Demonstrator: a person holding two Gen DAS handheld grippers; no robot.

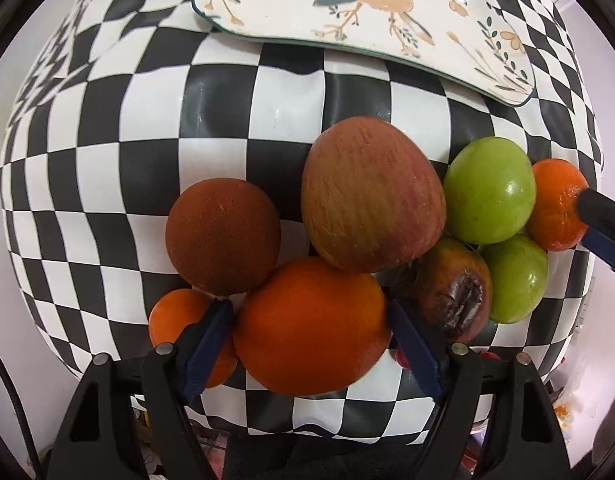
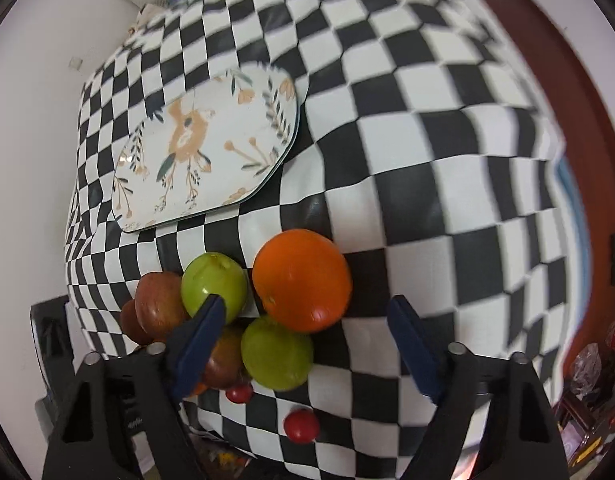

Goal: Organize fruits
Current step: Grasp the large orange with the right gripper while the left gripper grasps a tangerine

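Note:
A heap of fruit lies on the checkered cloth (image 1: 227,120). In the left wrist view my left gripper (image 1: 310,334) has its blue fingers on both sides of a large orange (image 1: 307,328), touching it. Around it lie a brown round fruit (image 1: 223,236), a red-green apple (image 1: 371,196), a small orange (image 1: 175,320), a bruised dark fruit (image 1: 455,288), two green fruits (image 1: 491,188) and another orange (image 1: 555,204). The right gripper's finger (image 1: 599,208) touches that orange. In the right wrist view my right gripper (image 2: 307,320) is open beside an orange (image 2: 303,280) and green fruits (image 2: 213,284).
A flowered white plate (image 1: 387,4) lies beyond the fruit; it also shows in the right wrist view (image 2: 203,148). Two small red fruits (image 2: 301,426) lie near the table's front edge. Clutter shows below the edge at the right (image 2: 587,380).

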